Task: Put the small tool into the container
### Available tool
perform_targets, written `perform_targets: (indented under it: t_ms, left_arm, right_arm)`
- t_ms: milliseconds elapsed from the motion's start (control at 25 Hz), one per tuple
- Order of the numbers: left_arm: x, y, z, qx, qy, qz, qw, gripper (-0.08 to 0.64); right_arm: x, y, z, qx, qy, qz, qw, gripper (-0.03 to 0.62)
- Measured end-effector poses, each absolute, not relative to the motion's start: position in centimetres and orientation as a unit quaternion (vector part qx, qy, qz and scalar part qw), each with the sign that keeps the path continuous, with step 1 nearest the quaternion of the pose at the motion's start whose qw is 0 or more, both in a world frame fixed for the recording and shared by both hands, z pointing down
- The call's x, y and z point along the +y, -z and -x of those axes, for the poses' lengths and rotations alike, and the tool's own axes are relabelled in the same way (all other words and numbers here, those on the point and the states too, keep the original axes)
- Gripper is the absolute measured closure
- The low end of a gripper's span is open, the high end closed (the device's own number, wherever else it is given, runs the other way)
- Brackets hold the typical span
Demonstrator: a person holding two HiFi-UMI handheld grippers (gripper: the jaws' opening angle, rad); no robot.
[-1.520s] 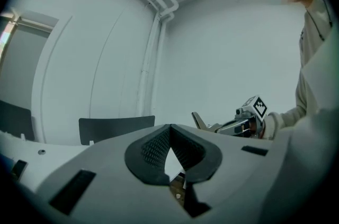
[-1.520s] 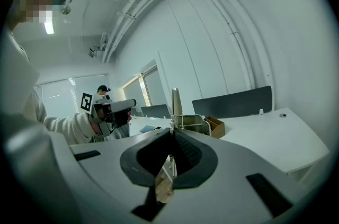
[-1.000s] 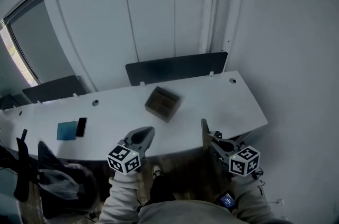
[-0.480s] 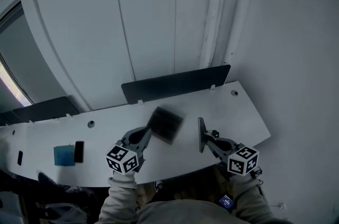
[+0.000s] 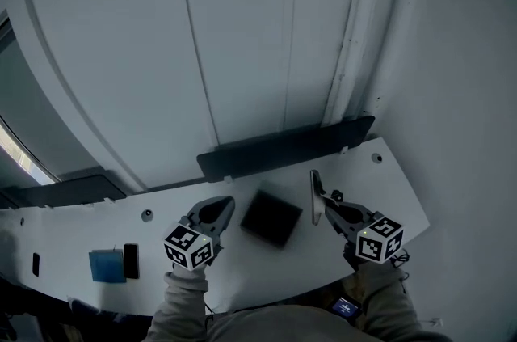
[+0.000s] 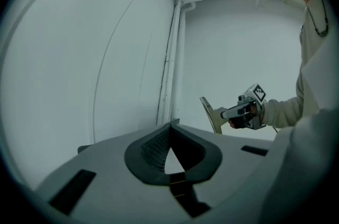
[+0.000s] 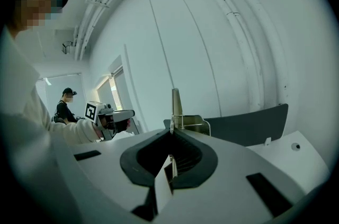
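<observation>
1. Pinching the small tool (image 5: 313, 191) upright, long axis up-frame, the right tongs (image 5: 321, 205) hover mid-right.
2. Just left of that tool, the container (image 5: 272, 217) sits on the bench (image 5: 392, 188), between both tongs.
3. Closed and empty, the left tongs (image 5: 220, 208).

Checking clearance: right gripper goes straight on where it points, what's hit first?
Likely the dark partition panel behind the desk, met by the tool the right gripper holds; depth unclear.

I've open counter (image 5: 89, 225) either side of the dark container (image 5: 272, 217); beyond it the dark divider panel (image 5: 283, 150) blocks the back edge, the wall (image 5: 242, 49) close behind.
</observation>
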State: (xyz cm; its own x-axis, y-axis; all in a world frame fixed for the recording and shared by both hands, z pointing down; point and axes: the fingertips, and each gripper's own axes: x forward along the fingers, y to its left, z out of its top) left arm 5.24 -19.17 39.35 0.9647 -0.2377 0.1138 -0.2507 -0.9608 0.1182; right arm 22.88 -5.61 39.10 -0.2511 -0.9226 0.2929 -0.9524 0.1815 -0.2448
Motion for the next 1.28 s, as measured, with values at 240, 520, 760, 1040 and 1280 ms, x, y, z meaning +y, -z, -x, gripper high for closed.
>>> perform_targets:
  t_ms: [240, 520, 760, 1040, 1280]
  left_arm:
    - [-22.1, -42.1, -4.7, -0.105, -0.055, -0.989, 0.083, 0.558]
    - [-23.7, -43.9, -4.2, -0.119, -0.047, -0.987, 0.093, 0.560]
    - [-24.1, -44.3, -4.0, -0.161, -0.056, -0.980, 0.101, 0.559]
    - [-23.8, -42.4, -4.6, -0.175, -0.053, -0.979, 0.086, 0.560]
    - [-24.8, -42.0, -3.8, -0.186, -0.046, -0.977, 0.092, 0.560]
  right_arm:
    - [-11.4, -39.7, -22.6, -0.772, -0.205, -0.600, 0.044, 0.571]
    - [-15.7, -40.2, -24.0, -0.776, -0.193, -0.596, 0.076, 0.571]
    - [-16.7, -41.1, -25.0, -0.790, -0.203, -0.574, 0.080, 0.571]
    - [-17.6, -41.3, -24.7, -0.809, -0.203, -0.544, 0.093, 0.571]
    - [-17.8, -42.3, -24.2, -0.811, -0.199, -0.538, 0.114, 0.571]
